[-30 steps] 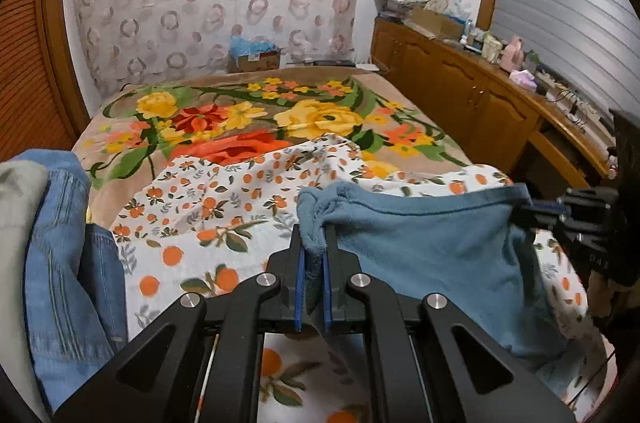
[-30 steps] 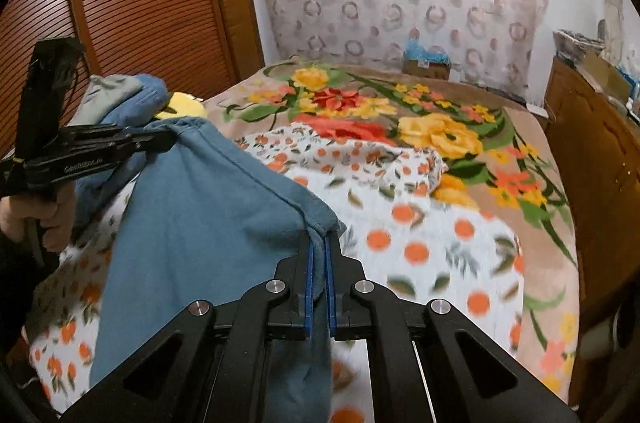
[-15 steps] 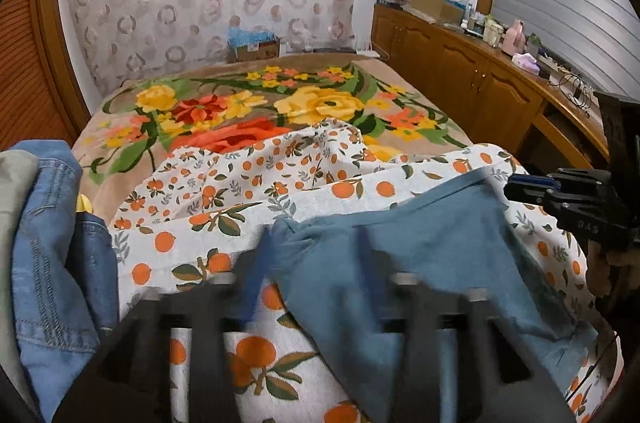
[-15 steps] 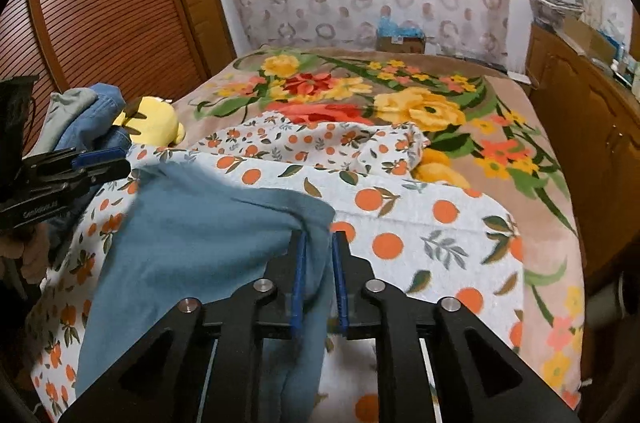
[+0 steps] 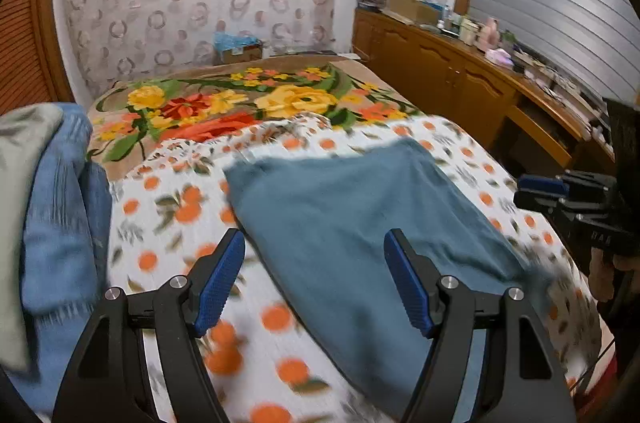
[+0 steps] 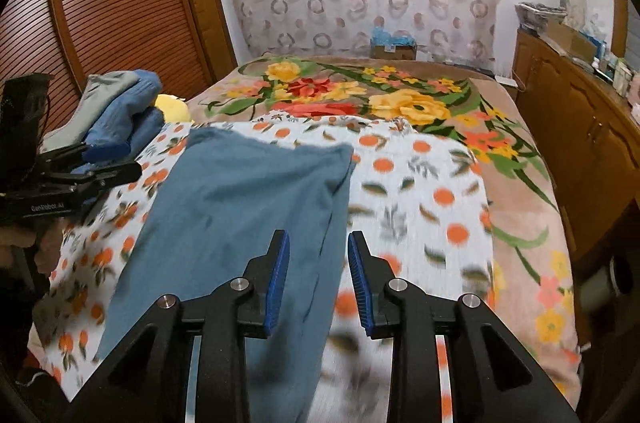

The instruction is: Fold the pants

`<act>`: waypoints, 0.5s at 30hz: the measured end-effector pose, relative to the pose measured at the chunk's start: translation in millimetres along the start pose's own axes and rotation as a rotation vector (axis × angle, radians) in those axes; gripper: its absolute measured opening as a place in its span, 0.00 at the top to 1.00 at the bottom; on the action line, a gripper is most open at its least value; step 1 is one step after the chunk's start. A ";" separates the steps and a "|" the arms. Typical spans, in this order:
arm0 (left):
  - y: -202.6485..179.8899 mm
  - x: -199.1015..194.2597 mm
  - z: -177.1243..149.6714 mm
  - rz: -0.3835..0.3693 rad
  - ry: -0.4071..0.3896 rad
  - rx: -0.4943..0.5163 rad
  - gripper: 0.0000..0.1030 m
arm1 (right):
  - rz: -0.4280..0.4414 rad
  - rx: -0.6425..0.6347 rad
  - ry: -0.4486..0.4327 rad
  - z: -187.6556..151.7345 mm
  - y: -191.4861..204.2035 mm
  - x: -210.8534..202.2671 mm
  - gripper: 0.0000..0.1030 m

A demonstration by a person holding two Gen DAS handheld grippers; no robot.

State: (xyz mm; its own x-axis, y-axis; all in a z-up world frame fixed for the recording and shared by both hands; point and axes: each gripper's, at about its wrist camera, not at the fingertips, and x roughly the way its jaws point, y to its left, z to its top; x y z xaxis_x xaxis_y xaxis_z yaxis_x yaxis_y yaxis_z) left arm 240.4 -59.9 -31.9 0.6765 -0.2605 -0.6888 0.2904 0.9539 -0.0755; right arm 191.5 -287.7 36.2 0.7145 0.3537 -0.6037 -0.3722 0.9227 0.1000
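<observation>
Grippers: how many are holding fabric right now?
0. The left gripper is open above the blue pants; the right gripper is open over the pants' right edge. The pants lie on the orange-print sheet.

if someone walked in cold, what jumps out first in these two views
The blue pants lie spread flat on the orange-print sheet in the middle of the bed, with nothing gripping them. Both tools frame them: the left hand-held gripper gapes wide over their near edge, and the right hand-held gripper is open over their right side. Behind, the blanket with big yellow and red flowers covers the far bed, and a pile of folded clothes sits at the left.
</observation>
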 end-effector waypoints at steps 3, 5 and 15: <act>-13.9 -10.5 -18.2 -0.010 0.004 0.023 0.29 | -0.003 -0.004 -0.009 -17.2 6.8 -22.3 0.70; -21.4 -15.9 -26.9 -0.022 0.008 0.034 0.29 | -0.003 0.002 -0.014 -27.5 7.5 -33.5 0.70; -45.2 -43.2 -76.5 -0.058 0.024 0.065 0.29 | -0.017 0.021 -0.002 -60.1 19.8 -57.0 0.70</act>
State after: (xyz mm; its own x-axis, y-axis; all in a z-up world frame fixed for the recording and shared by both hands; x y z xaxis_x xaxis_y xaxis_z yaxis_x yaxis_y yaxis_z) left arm 146.2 -80.4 -53.9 0.6411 -0.3108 -0.7017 0.3723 0.9255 -0.0697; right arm 107.8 -298.8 25.0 0.7216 0.3378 -0.6043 -0.3470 0.9318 0.1065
